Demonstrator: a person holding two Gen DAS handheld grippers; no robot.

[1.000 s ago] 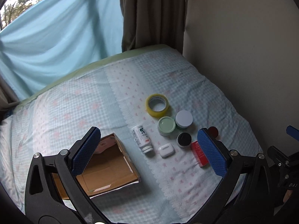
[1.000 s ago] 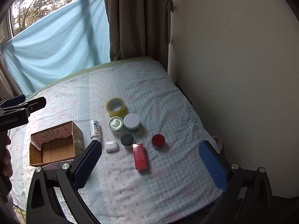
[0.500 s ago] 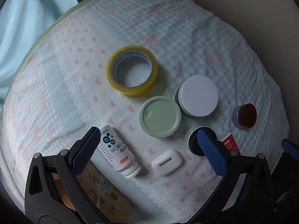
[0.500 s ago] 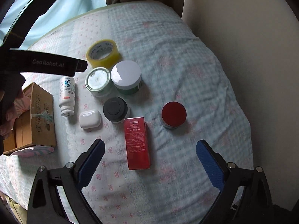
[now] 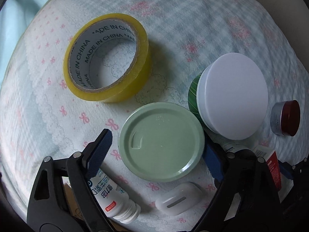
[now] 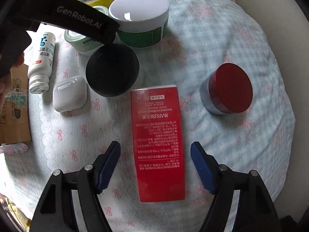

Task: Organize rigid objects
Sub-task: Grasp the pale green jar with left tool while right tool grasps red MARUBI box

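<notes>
My left gripper (image 5: 156, 154) points straight down over a jar with a pale green lid (image 5: 161, 142). Its jaws are closing with the jar between them, and a gap still shows at the left pad (image 5: 100, 150). My right gripper (image 6: 155, 166) hangs over a red carton (image 6: 157, 135) lying flat on the bedspread. Its jaws are also closing, one on each side of the carton and clear of it. A yellow tape roll (image 5: 108, 58), a white-lidded green jar (image 5: 231, 96), a small red-lidded jar (image 6: 229, 89) and a black-lidded jar (image 6: 112, 69) stand around them.
A white bottle (image 6: 41, 58) lies on its side beside a white earbud case (image 6: 69, 93). A cardboard box (image 6: 13, 106) sits at the bed's left edge. The left tool's black frame (image 6: 77, 19) crosses the top of the right wrist view. A beige wall runs along the right.
Both grippers have dropped close to the bedspread and tipped down. The left jaws have narrowed around the green-lidded jar, and the right jaws have narrowed around the red carton.
</notes>
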